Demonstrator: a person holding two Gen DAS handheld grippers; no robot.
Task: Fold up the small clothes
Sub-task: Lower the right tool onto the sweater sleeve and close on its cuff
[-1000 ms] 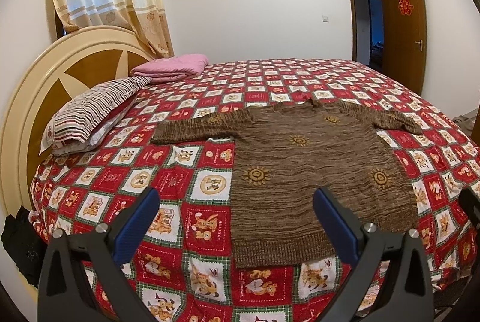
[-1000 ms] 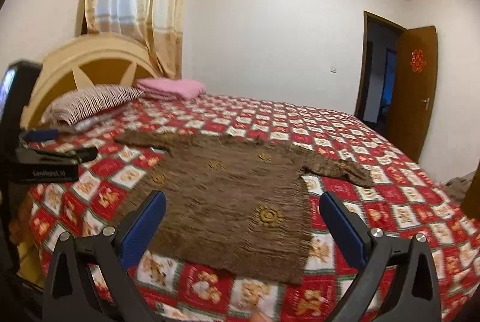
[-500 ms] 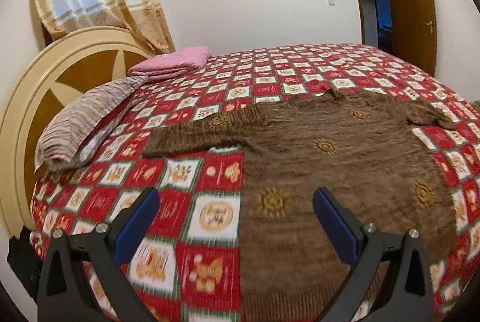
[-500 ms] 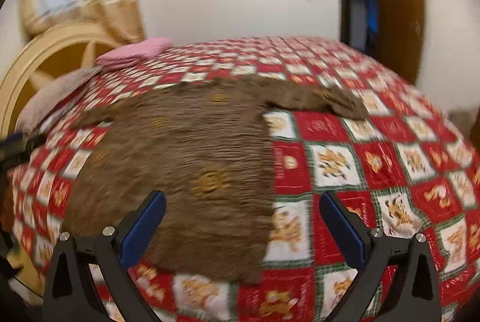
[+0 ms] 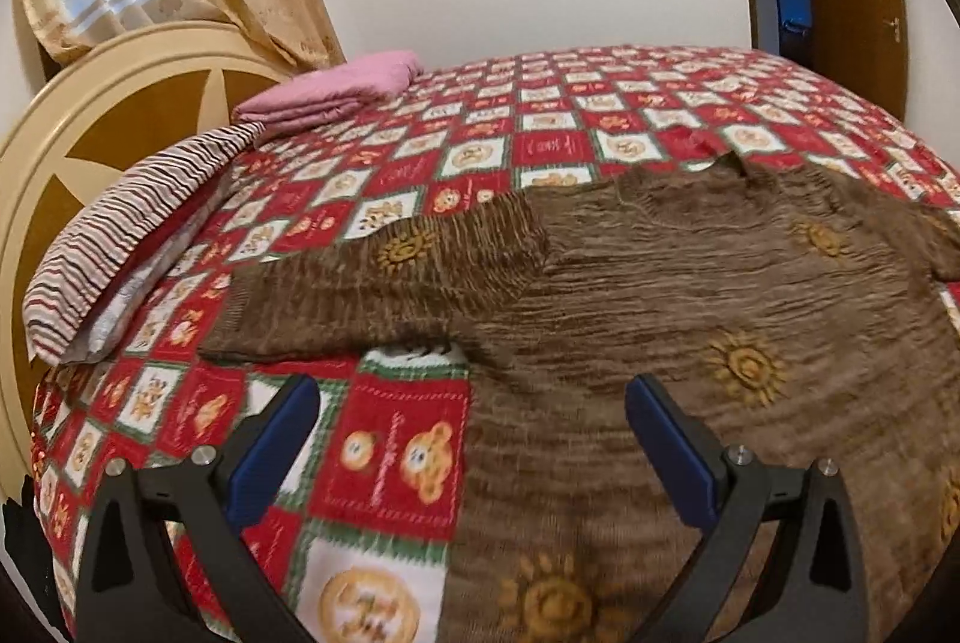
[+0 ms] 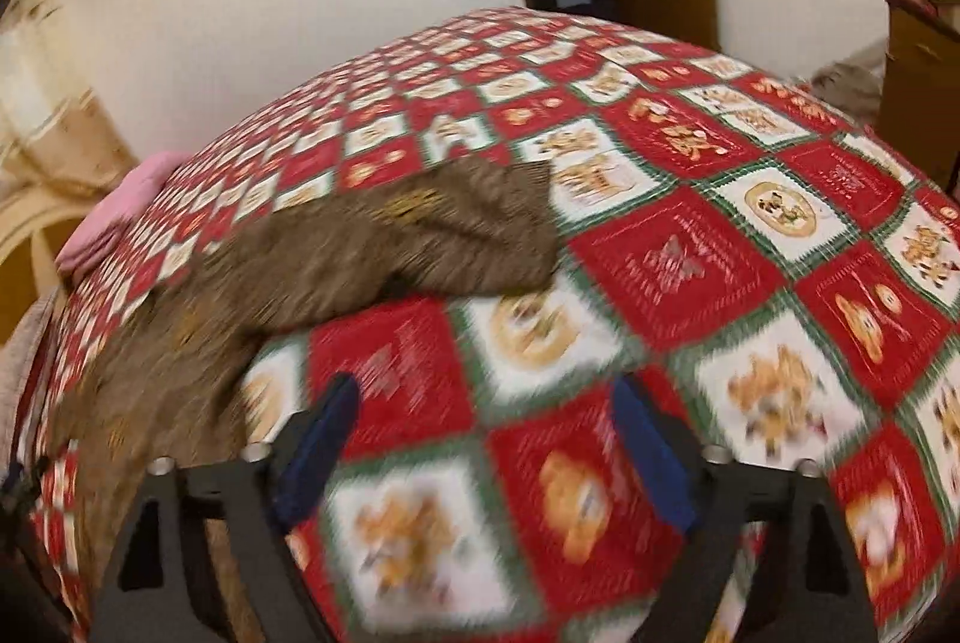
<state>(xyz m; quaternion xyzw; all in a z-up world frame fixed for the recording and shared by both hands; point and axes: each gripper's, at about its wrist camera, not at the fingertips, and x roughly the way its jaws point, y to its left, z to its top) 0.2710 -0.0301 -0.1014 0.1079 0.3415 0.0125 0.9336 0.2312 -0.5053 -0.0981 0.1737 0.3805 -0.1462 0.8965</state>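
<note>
Brown knit sweater (image 5: 690, 295) lies flat and unfolded on the bed (image 5: 540, 103), both sleeves spread out to the sides. No fold made yet, judging from how it lies.

Left tool (image 5: 471, 442): jaws wide apart, nothing between them, hovering over the sweater's side edge. Left pad is over bare quilt, right pad over knit. In the left wrist view the near sleeve (image 5: 384, 295) runs from about 12 o'clock out toward 10 o'clock, cuff end at the far left near the striped pillow (image 5: 120, 235). Its long axis lies roughly crosswise to the tool's forward line.

Right tool (image 6: 486, 454): jaws also wide, empty, over bare quilt only. This view is motion-blurred. The other sleeve (image 6: 432, 235) lies at 11 to 12 o'clock from it, cuff end pointing toward 1 o'clock, body of the sweater trailing off to 9 o'clock. Tool and sleeve are apart, not touching.

Judgement: each tool is nearer its own sleeve. The left one is closer to cloth. Likely next step is a sleeve pinch and fold inward across the body. The jaw line would need to cross the sleeve edge.

Containers: none in view. A folded pink cloth (image 5: 336, 88) sits at the head of the bed, well apart from the sweater.
</note>
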